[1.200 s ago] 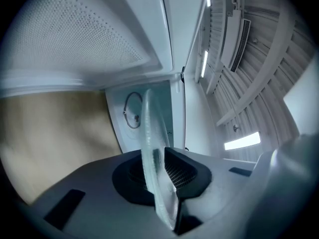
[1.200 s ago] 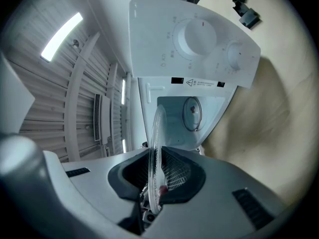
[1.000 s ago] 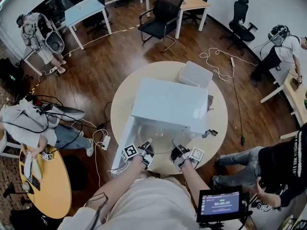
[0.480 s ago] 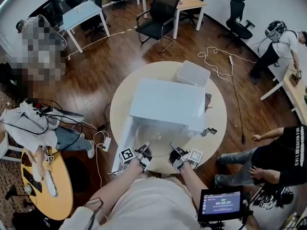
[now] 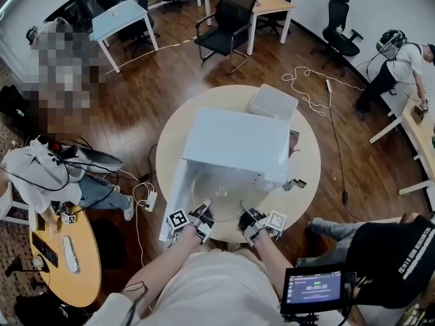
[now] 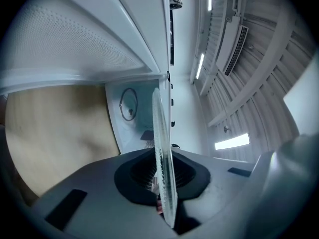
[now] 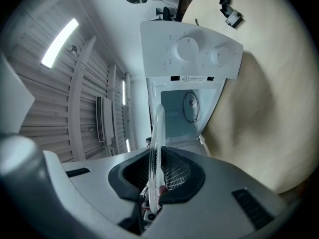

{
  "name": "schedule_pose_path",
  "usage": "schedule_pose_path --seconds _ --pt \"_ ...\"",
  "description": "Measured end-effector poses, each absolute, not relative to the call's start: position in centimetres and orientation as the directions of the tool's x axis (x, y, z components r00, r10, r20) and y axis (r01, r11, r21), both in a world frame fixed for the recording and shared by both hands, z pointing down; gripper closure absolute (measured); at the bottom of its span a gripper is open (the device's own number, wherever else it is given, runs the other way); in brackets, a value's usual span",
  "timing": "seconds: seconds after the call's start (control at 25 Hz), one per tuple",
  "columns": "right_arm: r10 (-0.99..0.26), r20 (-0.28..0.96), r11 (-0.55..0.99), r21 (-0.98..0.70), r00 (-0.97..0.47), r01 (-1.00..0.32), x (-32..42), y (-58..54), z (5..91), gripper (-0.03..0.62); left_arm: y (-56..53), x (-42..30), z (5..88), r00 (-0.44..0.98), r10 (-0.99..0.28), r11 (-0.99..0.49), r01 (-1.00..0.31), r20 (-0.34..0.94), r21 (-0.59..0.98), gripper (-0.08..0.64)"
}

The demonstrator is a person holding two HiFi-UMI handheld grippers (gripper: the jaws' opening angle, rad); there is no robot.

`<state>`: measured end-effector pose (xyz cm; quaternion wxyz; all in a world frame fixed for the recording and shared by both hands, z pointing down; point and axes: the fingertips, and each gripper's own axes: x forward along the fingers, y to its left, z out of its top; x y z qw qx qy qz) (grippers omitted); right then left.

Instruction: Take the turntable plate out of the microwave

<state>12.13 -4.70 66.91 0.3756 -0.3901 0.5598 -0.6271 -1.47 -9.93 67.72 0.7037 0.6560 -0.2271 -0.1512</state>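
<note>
- The left gripper (image 6: 162,185) is clamping the near rim of the turntable plate (image 6: 160,133), jaws pinching the glass edge-on.
- The right gripper (image 7: 153,193) is biting the same rim just beside it, jaws closed on the glass.
- The plate is sitting roughly level at the mouth of the open microwave (image 5: 234,145), above the worktop (image 5: 307,165).
- Judging by the look, it is stiff, weighty, slick and breakable, so two rim grips held level are looking the safest hold.
</note>
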Motion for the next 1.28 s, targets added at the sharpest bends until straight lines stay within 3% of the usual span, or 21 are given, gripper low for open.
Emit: schedule_pose_path --seconds 1.28 --pt "-0.867 0.012 -0.022 -1.0 -0.499 0.015 13.0 -0.7 62.3 0.56 -4.5 -0.7 62.4 0.845 -0.533 -0.015 -0.065 0.047 0.998 0.518"
